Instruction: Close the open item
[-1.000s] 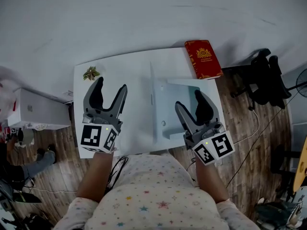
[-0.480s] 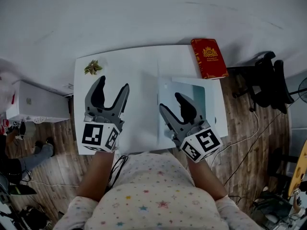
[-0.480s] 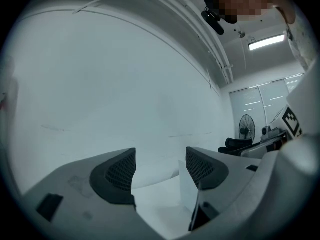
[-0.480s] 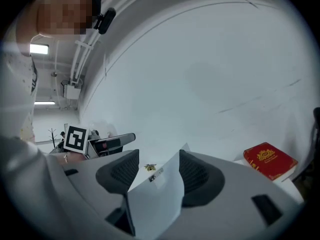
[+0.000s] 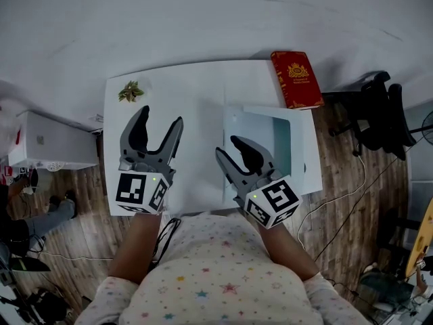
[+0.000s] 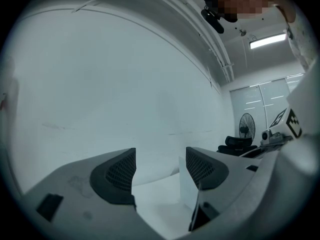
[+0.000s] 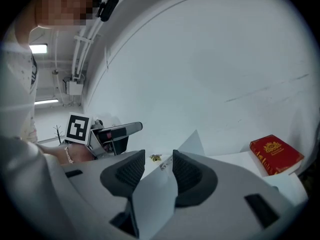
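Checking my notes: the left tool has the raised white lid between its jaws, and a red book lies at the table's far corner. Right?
Not quite: the right tool has the raised white lid between its jaws, as the right gripper view shows. The red book is as you say.

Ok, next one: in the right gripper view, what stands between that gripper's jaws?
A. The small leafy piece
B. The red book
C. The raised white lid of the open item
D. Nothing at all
C: the right gripper has its jaws apart on either side of the raised white lid, while the red book lies off to the side on the table.
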A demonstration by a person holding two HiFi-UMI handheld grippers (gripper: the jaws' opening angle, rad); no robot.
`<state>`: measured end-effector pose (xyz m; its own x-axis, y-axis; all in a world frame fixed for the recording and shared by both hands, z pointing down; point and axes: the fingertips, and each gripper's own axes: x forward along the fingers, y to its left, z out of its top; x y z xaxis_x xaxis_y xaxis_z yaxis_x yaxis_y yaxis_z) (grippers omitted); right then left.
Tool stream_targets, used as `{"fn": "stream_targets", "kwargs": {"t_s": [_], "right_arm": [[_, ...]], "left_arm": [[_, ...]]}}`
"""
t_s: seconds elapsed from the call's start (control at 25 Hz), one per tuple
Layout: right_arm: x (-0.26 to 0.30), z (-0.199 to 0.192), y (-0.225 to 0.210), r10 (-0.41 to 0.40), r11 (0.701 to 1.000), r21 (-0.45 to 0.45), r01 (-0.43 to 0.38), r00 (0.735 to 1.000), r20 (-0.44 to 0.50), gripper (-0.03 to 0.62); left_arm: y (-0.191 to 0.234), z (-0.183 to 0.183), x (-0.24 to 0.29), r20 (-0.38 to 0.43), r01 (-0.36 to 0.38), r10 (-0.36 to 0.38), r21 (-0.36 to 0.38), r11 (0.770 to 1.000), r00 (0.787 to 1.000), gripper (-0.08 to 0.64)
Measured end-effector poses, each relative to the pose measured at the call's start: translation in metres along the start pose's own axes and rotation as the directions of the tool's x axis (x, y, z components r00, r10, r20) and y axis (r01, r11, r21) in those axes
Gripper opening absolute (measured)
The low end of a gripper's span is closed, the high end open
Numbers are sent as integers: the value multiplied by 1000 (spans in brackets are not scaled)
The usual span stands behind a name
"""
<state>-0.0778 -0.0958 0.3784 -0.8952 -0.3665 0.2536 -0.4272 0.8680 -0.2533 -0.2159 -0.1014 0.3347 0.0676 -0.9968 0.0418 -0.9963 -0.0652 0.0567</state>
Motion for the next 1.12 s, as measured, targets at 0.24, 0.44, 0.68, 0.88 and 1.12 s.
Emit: {"fn": "stream_targets", "kwargs": {"t_s": [0.24,0.44,0.68,0.88,1.12], "right_arm": [[2,-8,-2,-9,1000,1,9,999,-34,166],[0,-8,0,-4,1000,-11,4,999,-41,141],[-5,-6,-5,-16,1000,-13,15,999,-46,126],[-12,-6,-11,-30,999,-15,30,999,-43,112],[-22,-6,-18,-57,998,-10,56,998,-39,94]], "left_arm": [[1,-2,-1,-2,-1,1,-7,1000,1000,290],[-1,-4,0,-9,7,-7,-9,1000,1000,290],[-2,-5,4,-11,15,-15,-14,1000,1000,290],[-8,-5,7,-9,30,-30,-17,999,1000,290],[-16,-4,8,-7,48,-48,-15,999,999,290]]}}
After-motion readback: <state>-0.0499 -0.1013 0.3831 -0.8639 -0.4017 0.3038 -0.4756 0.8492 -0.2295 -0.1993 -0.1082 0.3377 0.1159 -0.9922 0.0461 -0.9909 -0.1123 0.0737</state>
